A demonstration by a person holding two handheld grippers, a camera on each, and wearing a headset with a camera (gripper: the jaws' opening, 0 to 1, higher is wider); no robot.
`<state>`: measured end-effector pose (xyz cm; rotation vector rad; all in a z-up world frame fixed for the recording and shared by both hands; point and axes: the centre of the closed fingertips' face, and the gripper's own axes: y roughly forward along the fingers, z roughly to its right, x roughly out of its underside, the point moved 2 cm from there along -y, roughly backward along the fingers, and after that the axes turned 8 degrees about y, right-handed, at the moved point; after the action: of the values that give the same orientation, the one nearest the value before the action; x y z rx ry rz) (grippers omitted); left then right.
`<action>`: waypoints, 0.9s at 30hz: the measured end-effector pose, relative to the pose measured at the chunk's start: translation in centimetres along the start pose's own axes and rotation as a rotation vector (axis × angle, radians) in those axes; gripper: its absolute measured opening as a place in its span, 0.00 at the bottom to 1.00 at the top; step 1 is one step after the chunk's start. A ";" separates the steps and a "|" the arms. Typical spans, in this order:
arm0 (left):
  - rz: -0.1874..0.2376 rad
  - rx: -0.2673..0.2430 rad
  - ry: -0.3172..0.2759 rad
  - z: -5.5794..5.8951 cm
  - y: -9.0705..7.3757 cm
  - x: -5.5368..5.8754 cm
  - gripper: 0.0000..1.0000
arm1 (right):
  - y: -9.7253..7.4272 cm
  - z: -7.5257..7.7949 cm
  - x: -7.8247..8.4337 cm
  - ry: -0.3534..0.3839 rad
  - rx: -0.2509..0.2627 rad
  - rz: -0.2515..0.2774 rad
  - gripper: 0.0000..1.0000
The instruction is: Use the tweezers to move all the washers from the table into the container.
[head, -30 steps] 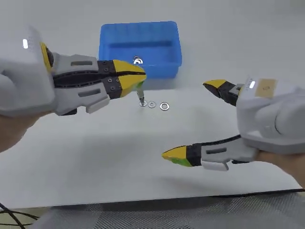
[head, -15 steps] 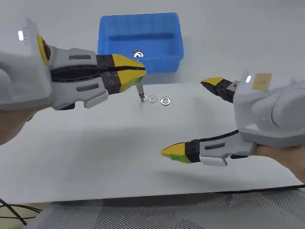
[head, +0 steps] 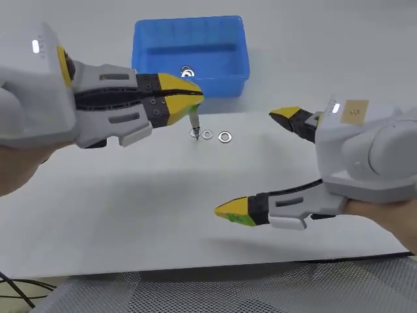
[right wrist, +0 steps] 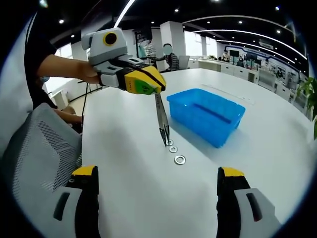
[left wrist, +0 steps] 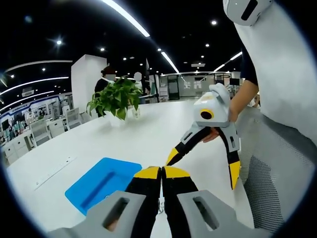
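Observation:
My left gripper (head: 194,99) is shut on the tweezers (head: 194,124), which point down at the table. Their tips rest at the leftmost of three washers (head: 207,135) lying in a short row in front of the blue container (head: 221,85). One washer (head: 187,73) lies inside the container. In the right gripper view the tweezers (right wrist: 162,119) reach down to the first washer (right wrist: 170,143). My right gripper (head: 257,166) hovers open and holds nothing, to the right of the row and nearer to me. In its own view the left gripper (left wrist: 162,171) has its jaws pressed together.
The white table (head: 130,195) spreads wide around the washers, with its front edge near me. A mesh chair (right wrist: 34,148) stands by the table. A potted plant (left wrist: 116,99) sits far across the table.
The head view has shifted slightly. The tweezers' tips stay at the leftmost washer. My right gripper has drifted a little to the left, still open.

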<state>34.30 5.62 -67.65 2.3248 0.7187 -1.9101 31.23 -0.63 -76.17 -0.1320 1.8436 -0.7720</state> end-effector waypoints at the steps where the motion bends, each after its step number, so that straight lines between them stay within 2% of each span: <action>1: -0.011 0.012 -0.010 -0.1 -0.1 0.1 0.04 | 0.2 -0.1 -0.1 -0.004 -0.016 -0.003 1.00; 4: -0.038 0.035 -0.042 -0.6 0.0 0.3 0.04 | 1.1 0.0 -0.6 -0.036 -0.035 -0.019 0.96; 6: -0.066 0.046 -0.016 -0.8 0.2 0.3 0.04 | 1.9 0.1 -1.4 -0.057 -0.050 -0.014 0.92; 8: -0.082 0.059 -0.019 -0.4 0.8 -0.1 0.04 | 2.9 0.2 -2.7 -0.074 -0.058 0.011 0.87; 11: -0.100 0.095 -0.007 0.5 1.4 -0.5 0.04 | 4.0 -0.1 -4.3 -0.104 -0.101 0.040 0.79; 13: -0.106 0.113 -0.005 1.0 1.5 -0.5 0.04 | 4.6 -0.8 -5.3 -0.157 -0.169 0.082 0.76; 14: -0.109 0.115 -0.002 1.1 1.6 -0.6 0.04 | 4.8 -0.9 -5.3 -0.141 -0.187 0.075 0.74; 15: -0.111 0.115 -0.002 1.2 1.6 -0.5 0.04 | 5.0 -1.0 -5.4 -0.136 -0.213 0.063 0.67; 18: -0.117 0.104 -0.006 1.1 1.4 -0.3 0.04 | 5.4 -0.8 -5.5 -0.185 -0.234 0.045 0.44; 22: -0.121 0.088 -0.018 0.8 1.0 0.1 0.04 | 5.7 -0.6 -5.5 -0.212 -0.284 0.016 0.35; 27: -0.127 0.082 -0.036 0.5 0.6 0.5 0.04 | 5.9 0.0 -5.4 -0.229 -0.318 -0.015 0.27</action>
<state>34.11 5.04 -68.39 2.3373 0.8186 -2.0654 35.05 6.37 -75.19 -0.4219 1.7349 -0.4475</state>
